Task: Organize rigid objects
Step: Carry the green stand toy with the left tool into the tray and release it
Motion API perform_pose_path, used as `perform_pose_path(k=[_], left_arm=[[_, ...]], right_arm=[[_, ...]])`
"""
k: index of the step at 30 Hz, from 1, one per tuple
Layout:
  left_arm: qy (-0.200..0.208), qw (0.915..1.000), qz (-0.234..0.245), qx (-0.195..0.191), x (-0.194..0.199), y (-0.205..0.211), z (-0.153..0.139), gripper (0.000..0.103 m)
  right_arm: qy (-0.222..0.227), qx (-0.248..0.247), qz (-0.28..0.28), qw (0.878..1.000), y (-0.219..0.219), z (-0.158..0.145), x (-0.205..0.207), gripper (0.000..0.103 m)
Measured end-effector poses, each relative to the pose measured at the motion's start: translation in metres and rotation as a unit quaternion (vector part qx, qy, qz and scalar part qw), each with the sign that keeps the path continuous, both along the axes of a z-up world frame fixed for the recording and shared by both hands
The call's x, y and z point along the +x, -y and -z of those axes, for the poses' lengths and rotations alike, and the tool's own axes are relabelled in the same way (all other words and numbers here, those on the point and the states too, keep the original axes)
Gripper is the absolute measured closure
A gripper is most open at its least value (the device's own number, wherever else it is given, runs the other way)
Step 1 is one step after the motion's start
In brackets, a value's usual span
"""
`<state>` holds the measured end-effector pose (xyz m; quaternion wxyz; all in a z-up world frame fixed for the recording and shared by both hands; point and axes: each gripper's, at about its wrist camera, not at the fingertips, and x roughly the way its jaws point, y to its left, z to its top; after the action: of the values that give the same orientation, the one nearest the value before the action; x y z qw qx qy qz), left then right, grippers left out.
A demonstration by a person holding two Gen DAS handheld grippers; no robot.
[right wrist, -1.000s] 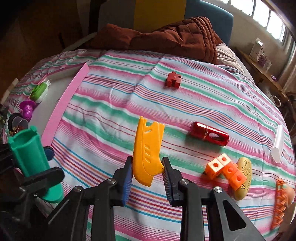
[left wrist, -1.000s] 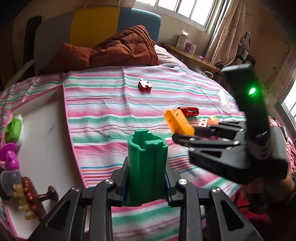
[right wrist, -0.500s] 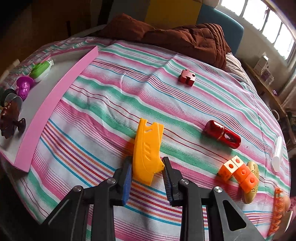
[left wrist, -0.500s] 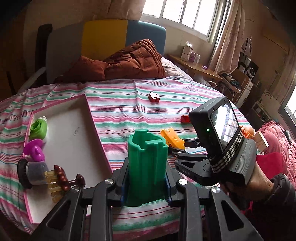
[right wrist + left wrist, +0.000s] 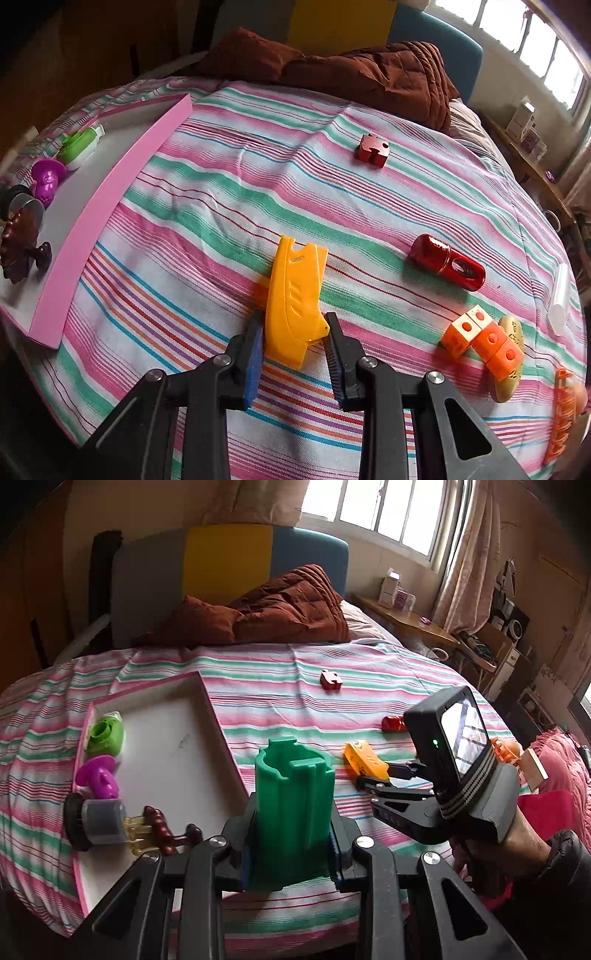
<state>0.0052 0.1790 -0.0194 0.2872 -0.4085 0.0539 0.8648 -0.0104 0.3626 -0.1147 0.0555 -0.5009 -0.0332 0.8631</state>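
Observation:
My left gripper is shut on an upright green ribbed cup, held over the near edge of the bed beside the pink-rimmed white tray. My right gripper is shut on the near end of a flat yellow plastic piece, low over the striped bedspread. The left wrist view shows the right gripper to the right of the cup, with the yellow piece sticking out of it. In the right wrist view the tray lies at the far left.
In the tray lie a green item, a purple toy, a grey cylinder and a brown piece. A red block, red capsule, orange cubes and white tube lie on the bedspread.
The left gripper drew back and up with the green cup, bringing the whole tray into its view and leaving the right wrist view. The right gripper sank slightly with the yellow piece.

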Motion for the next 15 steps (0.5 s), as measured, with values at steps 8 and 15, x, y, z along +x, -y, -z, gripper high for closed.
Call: perform_pose_path(k=[8, 15], left_arm=[[-0.031, 0.9991, -0.024, -0.017, -0.005, 0.015, -0.012, 0.073], [-0.029, 0.9987, -0.037, -0.02, -0.009, 0.025, -0.012, 0.073]], right_arm=[[-0.01, 0.007, -0.004, 1.0, 0.001, 0.003, -0.001, 0.072], [-0.013, 0.012, -0.005, 1.0, 0.0, 0.003, -0.001, 0.072]])
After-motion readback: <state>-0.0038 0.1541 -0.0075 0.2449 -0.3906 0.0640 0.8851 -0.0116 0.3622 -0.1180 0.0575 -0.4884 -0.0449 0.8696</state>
